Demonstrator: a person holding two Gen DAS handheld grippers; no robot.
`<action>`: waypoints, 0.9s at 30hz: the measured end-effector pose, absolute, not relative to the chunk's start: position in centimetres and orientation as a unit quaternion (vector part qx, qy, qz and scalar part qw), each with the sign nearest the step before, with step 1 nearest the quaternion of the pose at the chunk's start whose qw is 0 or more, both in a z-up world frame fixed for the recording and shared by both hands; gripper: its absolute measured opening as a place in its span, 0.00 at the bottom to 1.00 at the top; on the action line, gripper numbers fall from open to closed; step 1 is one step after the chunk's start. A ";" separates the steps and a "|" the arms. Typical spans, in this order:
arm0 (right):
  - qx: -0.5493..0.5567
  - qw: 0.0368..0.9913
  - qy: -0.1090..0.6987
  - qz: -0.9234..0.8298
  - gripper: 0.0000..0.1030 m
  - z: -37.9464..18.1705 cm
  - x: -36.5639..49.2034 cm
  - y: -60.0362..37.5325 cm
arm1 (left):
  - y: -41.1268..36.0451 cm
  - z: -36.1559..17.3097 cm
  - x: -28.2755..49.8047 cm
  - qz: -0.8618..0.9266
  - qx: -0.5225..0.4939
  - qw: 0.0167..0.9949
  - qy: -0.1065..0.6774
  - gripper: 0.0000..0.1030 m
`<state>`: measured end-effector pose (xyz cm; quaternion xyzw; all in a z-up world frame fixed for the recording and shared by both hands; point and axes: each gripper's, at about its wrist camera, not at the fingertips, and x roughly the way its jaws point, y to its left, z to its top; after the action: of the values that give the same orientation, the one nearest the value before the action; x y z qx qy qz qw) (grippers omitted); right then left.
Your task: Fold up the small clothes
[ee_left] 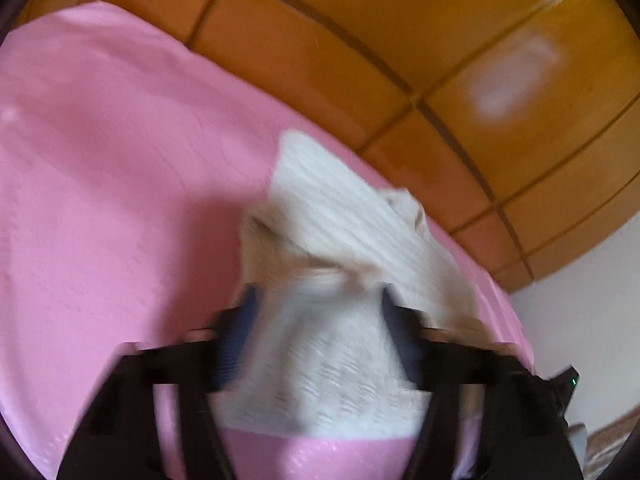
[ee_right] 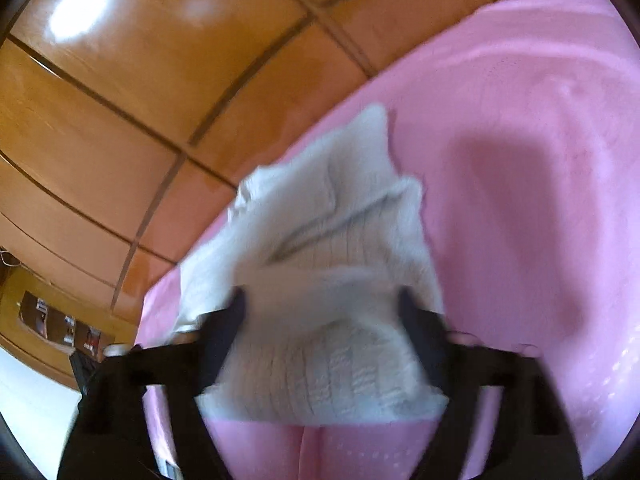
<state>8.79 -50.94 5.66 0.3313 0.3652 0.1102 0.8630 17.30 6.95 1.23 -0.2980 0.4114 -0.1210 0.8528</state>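
A white knitted garment (ee_left: 340, 240) hangs over the pink bedsheet (ee_left: 100, 160), bunched and motion-blurred. My left gripper (ee_left: 316, 304) is shut on one part of it, the cloth pinched between the dark blue fingers (ee_left: 240, 332). In the right wrist view the same white garment (ee_right: 328, 232) is lifted off the pink sheet (ee_right: 540, 160). My right gripper (ee_right: 320, 304) is shut on it, with cloth bulging between the dark fingers (ee_right: 420, 332). The garment's far part droops toward the bed's edge.
A brown wooden panelled wardrobe (ee_left: 440, 60) stands just beyond the bed's edge and also shows in the right wrist view (ee_right: 120, 100). A small shelf with items (ee_right: 60, 320) is at lower left. A white wall (ee_left: 580, 340) is at right.
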 end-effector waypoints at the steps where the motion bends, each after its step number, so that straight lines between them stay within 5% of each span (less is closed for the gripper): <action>1: 0.326 0.867 0.361 0.110 0.85 6.0 8.3 -51.5 | 7.3 1.1 17.0 -0.123 -0.294 0.854 0.411 0.66; 13: 0.165 0.892 0.415 0.069 0.86 1.7 6.1 -47.3 | 5.4 -3.8 14.0 -0.162 -0.190 0.853 0.459 0.70; 14: 0.151 0.896 0.413 0.064 0.78 1.6 6.5 -46.5 | 4.9 -3.7 14.2 -0.161 -0.182 0.853 0.462 0.57; 15: 0.141 0.896 0.415 0.064 0.72 1.5 6.8 -46.0 | 4.8 -3.7 14.3 -0.160 -0.181 0.852 0.465 0.29; 16: 0.126 0.897 0.419 0.063 0.54 1.6 7.2 -45.3 | 4.6 -3.8 14.6 -0.162 -0.182 0.846 0.475 0.22; 17: 0.122 0.896 0.422 0.069 0.25 1.8 7.5 -44.9 | 4.6 -3.7 14.5 -0.162 -0.183 0.845 0.476 0.19; 27: 0.192 0.885 0.406 0.120 0.16 4.4 2.3 -46.5 | 5.9 -1.5 8.9 -0.187 -0.197 0.851 0.450 0.13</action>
<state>2.28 -46.51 4.42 0.1919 0.4063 0.1202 0.8852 8.87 5.89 -1.47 -0.1967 0.4502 -0.1867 0.8507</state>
